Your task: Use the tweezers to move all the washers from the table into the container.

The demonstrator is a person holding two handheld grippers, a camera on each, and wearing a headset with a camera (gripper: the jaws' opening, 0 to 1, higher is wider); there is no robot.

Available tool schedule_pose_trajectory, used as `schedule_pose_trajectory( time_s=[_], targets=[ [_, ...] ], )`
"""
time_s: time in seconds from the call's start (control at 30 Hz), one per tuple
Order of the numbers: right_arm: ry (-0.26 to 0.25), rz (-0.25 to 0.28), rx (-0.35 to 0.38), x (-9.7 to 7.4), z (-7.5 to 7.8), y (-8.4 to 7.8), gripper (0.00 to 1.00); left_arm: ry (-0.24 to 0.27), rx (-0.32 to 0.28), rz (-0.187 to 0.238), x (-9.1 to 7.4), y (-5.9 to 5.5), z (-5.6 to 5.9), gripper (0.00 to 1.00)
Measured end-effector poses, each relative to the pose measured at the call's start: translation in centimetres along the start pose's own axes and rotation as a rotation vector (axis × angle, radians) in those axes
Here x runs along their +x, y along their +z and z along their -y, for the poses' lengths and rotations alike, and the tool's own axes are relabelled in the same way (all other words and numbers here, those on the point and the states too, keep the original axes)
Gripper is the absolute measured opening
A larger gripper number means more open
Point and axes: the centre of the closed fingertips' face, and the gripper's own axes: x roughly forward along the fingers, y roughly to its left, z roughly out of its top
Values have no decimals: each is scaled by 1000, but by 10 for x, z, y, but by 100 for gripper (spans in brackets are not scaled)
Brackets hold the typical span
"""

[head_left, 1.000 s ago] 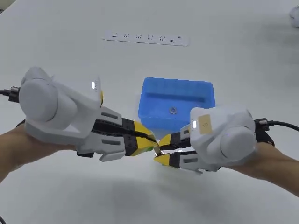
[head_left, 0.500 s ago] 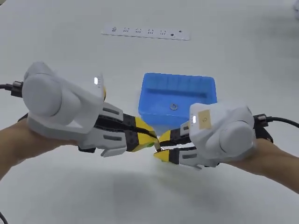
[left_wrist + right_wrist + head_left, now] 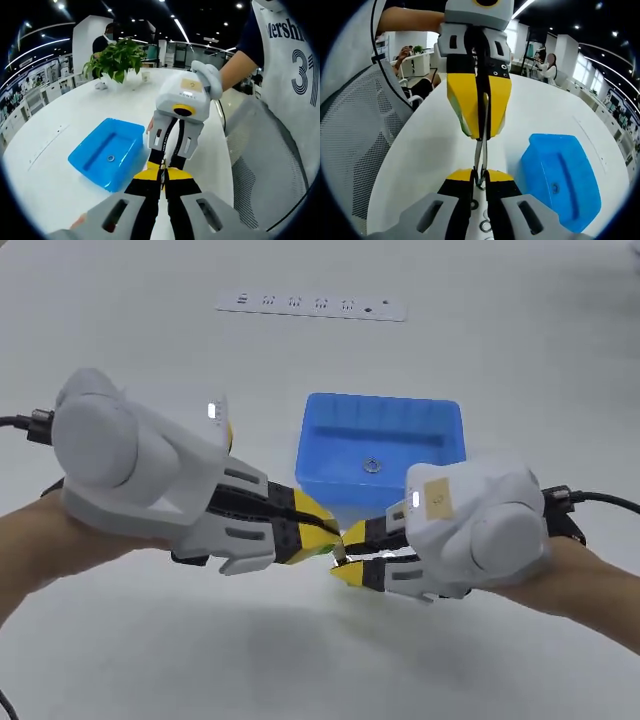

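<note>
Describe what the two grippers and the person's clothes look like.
The left gripper and right gripper each have a bulky rounded white housing, grey-and-black jaw arms and yellow tips. A black cable leaves the rear of each. The right one carries a yellow sticker. The person wears a white jersey with dark lettering and a dark short sleeve.

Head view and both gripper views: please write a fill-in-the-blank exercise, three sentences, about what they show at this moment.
1. The container is ____ in colour.
2. Inside it lies ____ washer.
3. The left gripper and the right gripper, tip to tip, are both shut on the ____.
Missing words: blue; one; tweezers.
</note>
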Motion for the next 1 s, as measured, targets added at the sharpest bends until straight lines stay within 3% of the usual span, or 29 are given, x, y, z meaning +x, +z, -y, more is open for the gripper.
schedule_pose_trajectory(
  time_s=[0.27, 0.43, 0.67, 1.0],
  targets=[
    [-12, 5, 17, -1, 1, 2, 10, -4, -5, -5, -2, 0, 0, 7],
    [-22, 16, 9, -5, 5, 12, 10, -1, 3, 4, -9, 10, -1, 7],
    [-45, 24, -22, -18, 12, 25, 10, 10, 36, 14, -18, 26, -2, 7],
    [-118, 53, -64, -45, 28, 44, 10, 29, 110, 43, -28, 59, -4, 7]
  ],
)
